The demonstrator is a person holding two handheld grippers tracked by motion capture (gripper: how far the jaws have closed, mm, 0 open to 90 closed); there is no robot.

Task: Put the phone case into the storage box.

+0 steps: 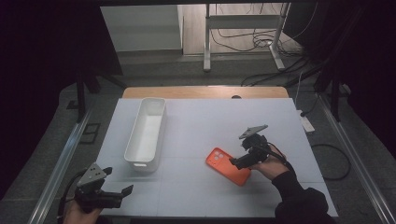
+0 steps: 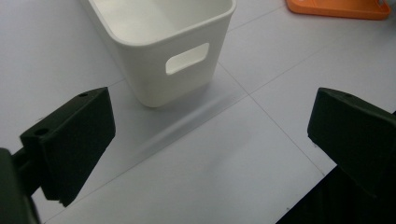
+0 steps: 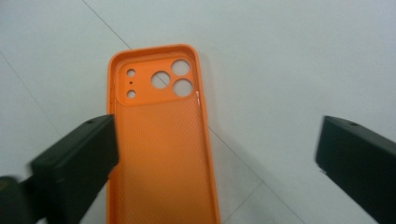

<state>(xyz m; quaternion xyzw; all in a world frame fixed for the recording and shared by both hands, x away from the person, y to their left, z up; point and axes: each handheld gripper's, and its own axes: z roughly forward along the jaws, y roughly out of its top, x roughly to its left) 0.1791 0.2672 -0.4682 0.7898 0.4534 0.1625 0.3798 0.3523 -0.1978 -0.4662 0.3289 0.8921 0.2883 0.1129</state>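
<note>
Across the white tabletop [image 1: 196,140] first, biggest thing in play, pale and marked by faint seam lines, with a wooden edge showing at its far side. Next down in size, the white bin [image 1: 145,133], a long open tub standing upright on the left half, its handle cut-out facing the left tongs in the left gripper view [image 2: 187,58]. Then the orange phone case [image 1: 228,166], lying flat on the tabletop right of centre, well apart from the bin, hollow side up with its camera holes at the far end in the right gripper view [image 3: 161,140]. Now the right tongs [image 1: 239,161], held in the person's right hand, poised at the near-right end of the case: jaws spread wide, nothing pinched, one jaw at the case's edge and the other well off over bare tabletop. Whether that nearer jaw actually touches the case is hard to say from here; it looks just clear. Finally the left tongs [image 1: 117,192], down at the near-left corner of the tabletop, jaws also spread wide on nothing, pointing toward the bin's near end.
</note>
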